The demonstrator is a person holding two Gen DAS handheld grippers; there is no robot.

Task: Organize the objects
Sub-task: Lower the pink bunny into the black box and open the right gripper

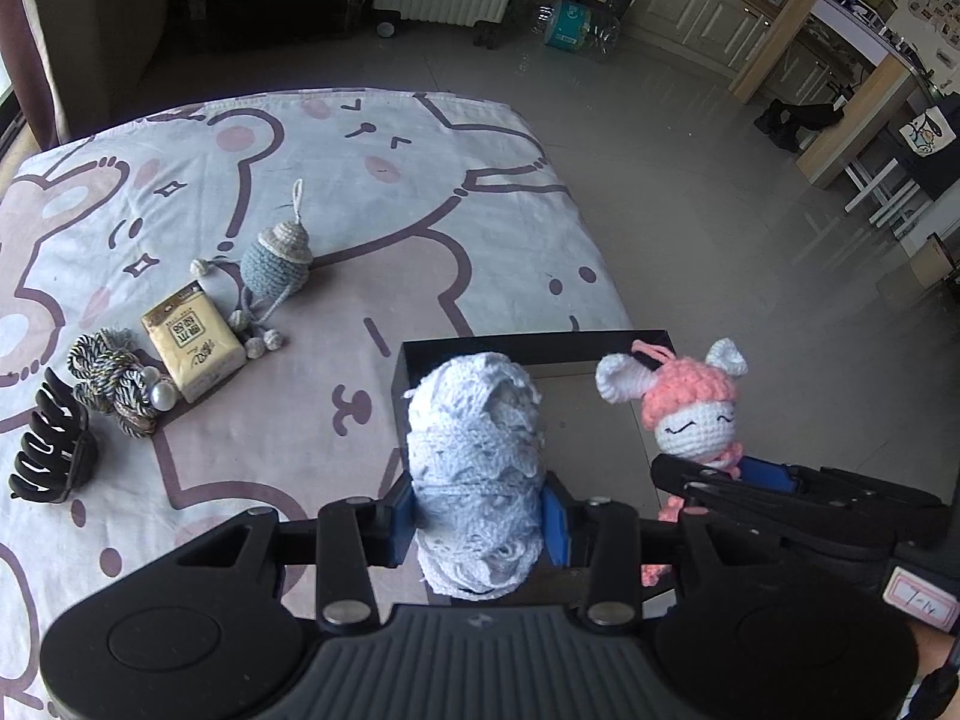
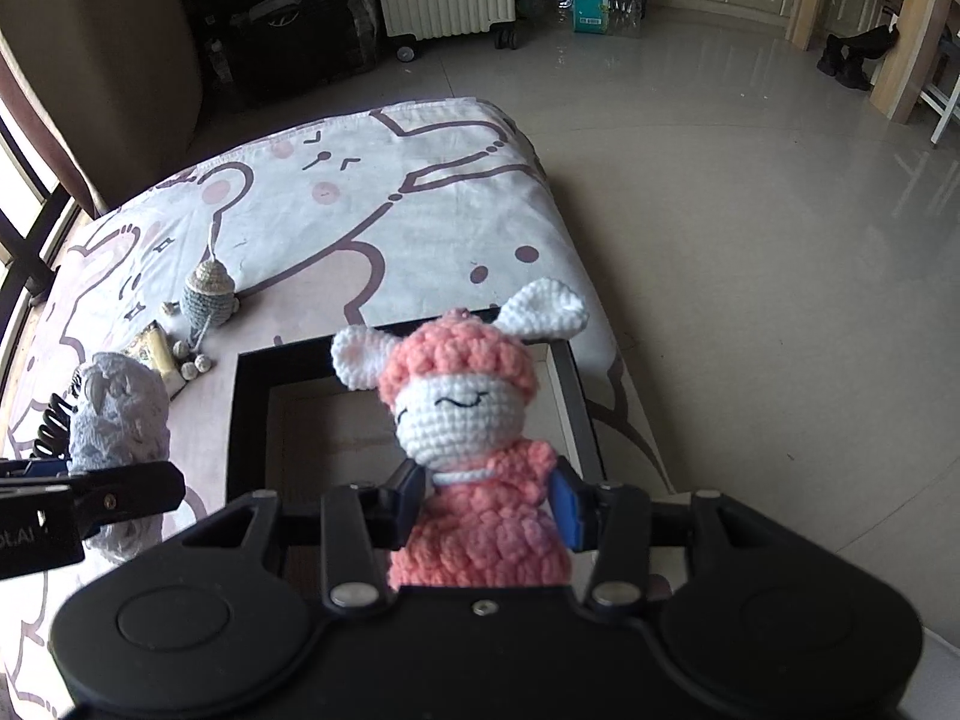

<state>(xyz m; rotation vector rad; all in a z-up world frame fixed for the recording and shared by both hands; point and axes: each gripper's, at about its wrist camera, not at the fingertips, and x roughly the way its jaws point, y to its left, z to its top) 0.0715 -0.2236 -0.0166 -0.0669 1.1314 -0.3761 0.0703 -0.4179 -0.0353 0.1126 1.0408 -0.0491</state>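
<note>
My left gripper (image 1: 480,516) is shut on a pale blue bundle of lace yarn (image 1: 477,450), held above the near left side of a black-rimmed box (image 1: 528,343). My right gripper (image 2: 489,507) is shut on a pink crocheted bunny doll (image 2: 462,414) with white ears, held over the same box (image 2: 252,420). In the left wrist view the doll (image 1: 693,414) and the right gripper (image 1: 732,474) show beside the box's right side. In the right wrist view the yarn bundle (image 2: 120,414) and the left gripper (image 2: 78,480) sit at the left.
On the cartoon-print cloth (image 1: 360,192) lie a grey-blue crocheted figure (image 1: 276,264), a gold tissue pack (image 1: 192,339), a twisted cord with a pearl (image 1: 120,384) and a black hair claw (image 1: 51,450). The covered surface ends at the right, with tiled floor (image 1: 720,210) beyond.
</note>
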